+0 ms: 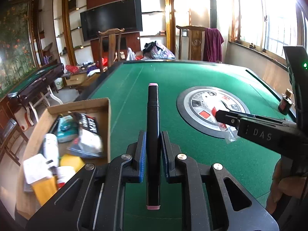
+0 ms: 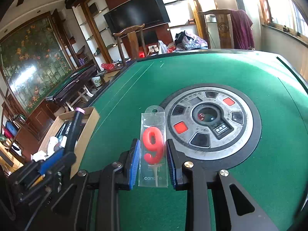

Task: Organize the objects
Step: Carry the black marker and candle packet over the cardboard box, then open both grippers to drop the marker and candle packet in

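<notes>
Your left gripper (image 1: 152,150) is closed on the black marker (image 1: 153,134), held at its middle, just right of the cardboard box (image 1: 92,105). It is stiff and light. Your right gripper (image 2: 153,157) squeezes the candle packet (image 2: 153,150), farther right of the box; the thin plastic is slippery and the wax probably fragile.

Both views are fisheye cams riding on the hand-held grippers, looking forward along the fingers and tilted down at the green surface (image 1: 192,88), so it's all close-up. The left wrist view sits near the surface's left edge, with the cardboard box (image 1: 96,104) low on its left, and catches the right hand-held gripper (image 1: 221,118) coming in from its right. The right wrist view sits right behind the round centre panel (image 2: 209,121) and sees the left hand-held gripper (image 2: 63,150) low on its left, over the same box (image 2: 90,130). Both share the panel (image 1: 200,104), the far edge and the TV (image 1: 111,17) wall beyond.
</notes>
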`<action>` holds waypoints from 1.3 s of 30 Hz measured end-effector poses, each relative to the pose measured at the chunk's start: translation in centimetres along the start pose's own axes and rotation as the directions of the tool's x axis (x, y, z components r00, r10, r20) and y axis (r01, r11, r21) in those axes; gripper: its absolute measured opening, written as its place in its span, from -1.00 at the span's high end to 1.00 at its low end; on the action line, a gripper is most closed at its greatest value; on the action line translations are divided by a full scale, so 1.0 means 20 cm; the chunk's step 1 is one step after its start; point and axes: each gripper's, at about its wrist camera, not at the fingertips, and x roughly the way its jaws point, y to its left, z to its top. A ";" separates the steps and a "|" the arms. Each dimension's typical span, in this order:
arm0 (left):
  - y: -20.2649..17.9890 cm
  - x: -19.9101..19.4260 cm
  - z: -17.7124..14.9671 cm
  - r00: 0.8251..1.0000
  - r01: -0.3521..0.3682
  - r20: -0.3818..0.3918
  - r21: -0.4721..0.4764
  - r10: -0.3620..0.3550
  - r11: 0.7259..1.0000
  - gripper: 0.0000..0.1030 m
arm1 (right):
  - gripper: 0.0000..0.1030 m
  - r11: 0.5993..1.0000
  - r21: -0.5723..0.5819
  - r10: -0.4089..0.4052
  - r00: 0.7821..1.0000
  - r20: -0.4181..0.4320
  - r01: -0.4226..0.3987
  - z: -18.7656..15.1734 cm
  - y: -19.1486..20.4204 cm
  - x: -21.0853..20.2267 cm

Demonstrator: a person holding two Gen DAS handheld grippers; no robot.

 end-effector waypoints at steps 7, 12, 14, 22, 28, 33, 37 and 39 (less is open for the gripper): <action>0.08 -0.09 0.00 0.999 -0.004 0.034 -0.022 0.005 1.000 0.72 | 0.48 1.000 -0.014 0.027 1.000 0.001 -0.027 -0.06 0.10 -0.03; 0.14 -0.15 0.00 0.998 -0.011 0.063 -0.031 0.013 0.999 0.72 | 0.48 0.998 -0.038 0.054 0.999 -0.002 -0.054 -0.10 0.20 -0.04; 0.17 -0.18 0.00 0.997 -0.019 0.075 -0.038 0.021 0.999 0.72 | 0.48 0.997 -0.048 0.068 0.998 -0.003 -0.068 -0.12 0.25 -0.04; 0.36 -0.24 -0.03 0.992 -0.072 0.096 -0.091 0.080 0.993 0.72 | 0.48 0.987 -0.103 0.121 0.992 -0.035 -0.124 -0.13 0.48 0.02; 0.54 -0.23 -0.08 0.990 -0.104 0.079 -0.153 0.117 0.983 0.71 | 0.48 0.974 -0.168 0.144 0.988 -0.063 -0.152 -0.14 0.69 0.09; 0.69 -0.22 -0.12 0.988 -0.127 0.063 -0.201 0.142 0.971 0.71 | 0.48 0.962 -0.215 0.152 0.984 -0.089 -0.169 -0.16 0.84 0.16; 0.74 -0.20 -0.15 0.988 -0.133 0.045 -0.217 0.146 0.967 0.71 | 0.48 0.958 -0.233 0.146 0.983 -0.115 -0.169 -0.18 0.91 0.22; 0.75 -0.18 -0.16 0.988 -0.135 0.039 -0.223 0.147 0.965 0.71 | 0.48 0.956 -0.240 0.139 0.982 -0.127 -0.166 -0.20 0.94 0.26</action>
